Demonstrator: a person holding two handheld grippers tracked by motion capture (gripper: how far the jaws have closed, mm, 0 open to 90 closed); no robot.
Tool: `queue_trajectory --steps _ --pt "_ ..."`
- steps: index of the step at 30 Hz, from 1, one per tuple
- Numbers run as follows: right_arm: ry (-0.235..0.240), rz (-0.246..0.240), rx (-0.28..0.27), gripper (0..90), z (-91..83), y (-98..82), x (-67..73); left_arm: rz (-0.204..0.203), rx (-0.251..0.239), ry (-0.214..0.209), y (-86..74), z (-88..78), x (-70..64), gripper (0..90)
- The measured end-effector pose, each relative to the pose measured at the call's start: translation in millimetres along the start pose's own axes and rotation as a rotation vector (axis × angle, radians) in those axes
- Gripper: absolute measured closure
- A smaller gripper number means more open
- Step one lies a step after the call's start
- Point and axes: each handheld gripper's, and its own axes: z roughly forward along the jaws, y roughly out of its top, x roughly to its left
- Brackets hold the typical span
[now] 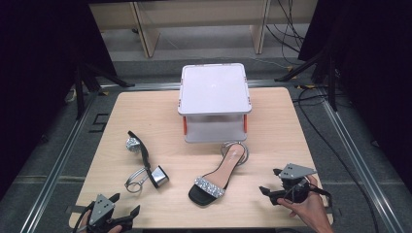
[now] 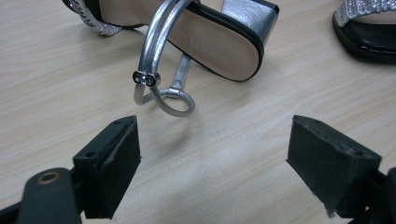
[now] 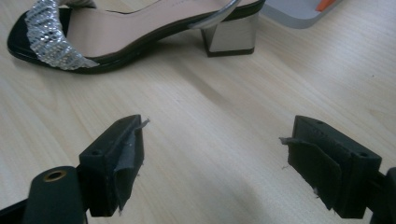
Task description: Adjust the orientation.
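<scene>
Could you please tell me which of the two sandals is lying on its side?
The left sandal, nearest the left tool, lies tipped on its side with its ankle strap on the table. The other sandal stands upright on its sole.

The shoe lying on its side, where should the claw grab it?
Probably the blocky silver heel of the tipped sandal, coming from the near edge with the open left claw. It sticks out with flat sides; the thin ankle strap would likely slip.
</scene>
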Motion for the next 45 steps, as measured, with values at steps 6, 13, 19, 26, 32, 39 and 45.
queue_trajectory --steps 6,13,19,26,32,39,45 --pt "0.009 -0.035 0.006 19.2 8.9 2.0 -3.0 -0.001 0.000 0.000 0.1 0.1 0.1 16.6" --pt "0.010 -0.118 0.015 20.7 31.7 20.4 -14.9 0.000 0.009 0.002 0.4 1.0 -0.4 16.6" --pt "0.037 -0.156 0.002 22.2 52.6 35.7 -28.7 0.009 0.017 0.008 0.2 0.6 0.9 16.6" --pt "0.145 -0.131 -0.056 40.3 61.1 44.0 -32.3 0.017 0.024 0.013 0.0 0.2 2.1 16.6" --pt "0.202 -0.199 -0.109 52.4 66.0 53.8 -23.6 0.016 0.027 0.015 0.1 0.0 2.0 16.5" --pt "0.197 -0.232 -0.069 74.9 60.2 57.0 -11.3 0.010 0.021 0.013 0.0 -0.8 2.6 16.5" --pt "0.210 -0.211 -0.048 82.2 31.4 41.9 7.1 -0.005 0.005 0.002 -0.1 -0.6 1.1 16.5"
